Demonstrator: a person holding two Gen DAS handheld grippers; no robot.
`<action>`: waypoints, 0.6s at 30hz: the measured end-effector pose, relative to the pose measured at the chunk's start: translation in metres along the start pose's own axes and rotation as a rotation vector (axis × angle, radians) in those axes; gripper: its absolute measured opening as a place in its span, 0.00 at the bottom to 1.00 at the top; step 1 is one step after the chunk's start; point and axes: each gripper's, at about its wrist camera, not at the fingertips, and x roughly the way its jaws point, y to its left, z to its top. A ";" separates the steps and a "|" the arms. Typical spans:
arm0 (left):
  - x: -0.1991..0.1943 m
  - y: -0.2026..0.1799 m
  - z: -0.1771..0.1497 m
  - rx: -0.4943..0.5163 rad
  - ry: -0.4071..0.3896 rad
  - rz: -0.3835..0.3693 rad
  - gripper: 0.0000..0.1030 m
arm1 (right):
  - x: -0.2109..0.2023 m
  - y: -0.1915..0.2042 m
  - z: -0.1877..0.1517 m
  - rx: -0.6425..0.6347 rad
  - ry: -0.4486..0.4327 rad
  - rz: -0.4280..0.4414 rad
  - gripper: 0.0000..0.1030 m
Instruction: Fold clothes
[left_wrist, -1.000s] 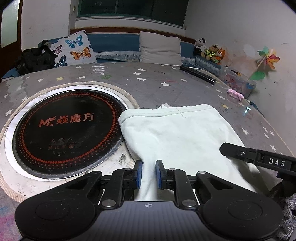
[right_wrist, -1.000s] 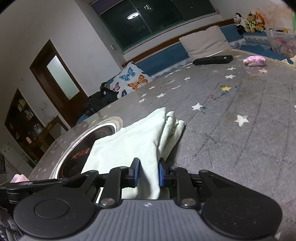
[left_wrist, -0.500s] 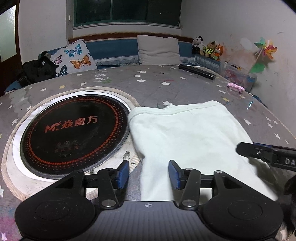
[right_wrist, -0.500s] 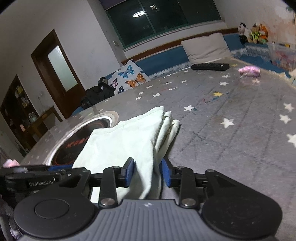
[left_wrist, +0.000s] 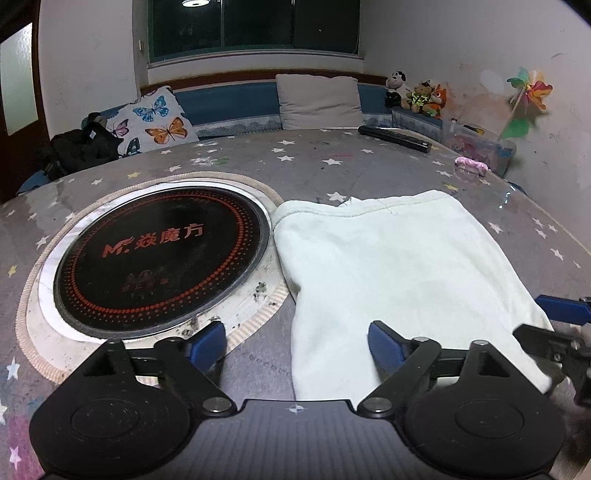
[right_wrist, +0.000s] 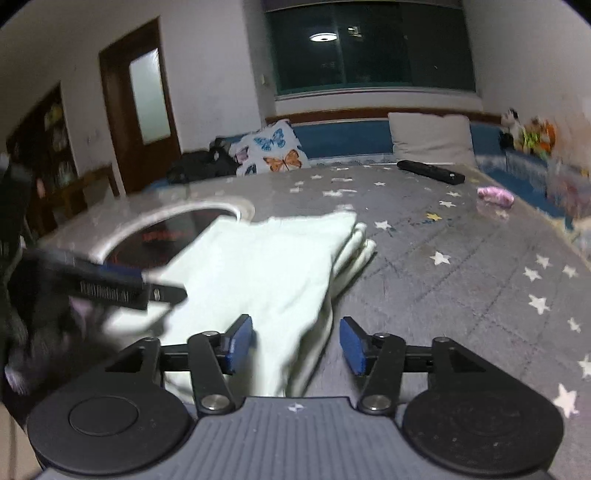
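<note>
Pale folded garment (left_wrist: 399, 273), stacked edges (right_wrist: 356, 247) only in right view

The near end of the pale cloth (left_wrist: 388, 280) is hidden behind the gripper body, and the toys (right_wrist: 532, 134) by the wall are too blurry to tell apart.

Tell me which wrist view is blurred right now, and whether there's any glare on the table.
Right wrist view: motion-smeared, worst at the left edge and across the pale garment; its own tongs stay sharp. Left wrist view: crisp, with a ceiling lamp mirrored in the window and a wet-looking sheen on the table cover beside the cooktop. Both views bow straight lines, fisheye-style.
</note>
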 end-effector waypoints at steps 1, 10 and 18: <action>-0.001 -0.001 -0.001 0.002 -0.002 0.004 0.90 | -0.003 0.000 -0.003 0.003 -0.004 -0.004 0.53; -0.013 -0.021 -0.008 0.033 -0.034 -0.010 1.00 | -0.016 -0.004 -0.016 0.020 -0.027 -0.023 0.75; -0.023 -0.034 -0.008 0.050 -0.069 -0.031 1.00 | -0.014 -0.005 -0.022 0.005 -0.025 -0.033 0.90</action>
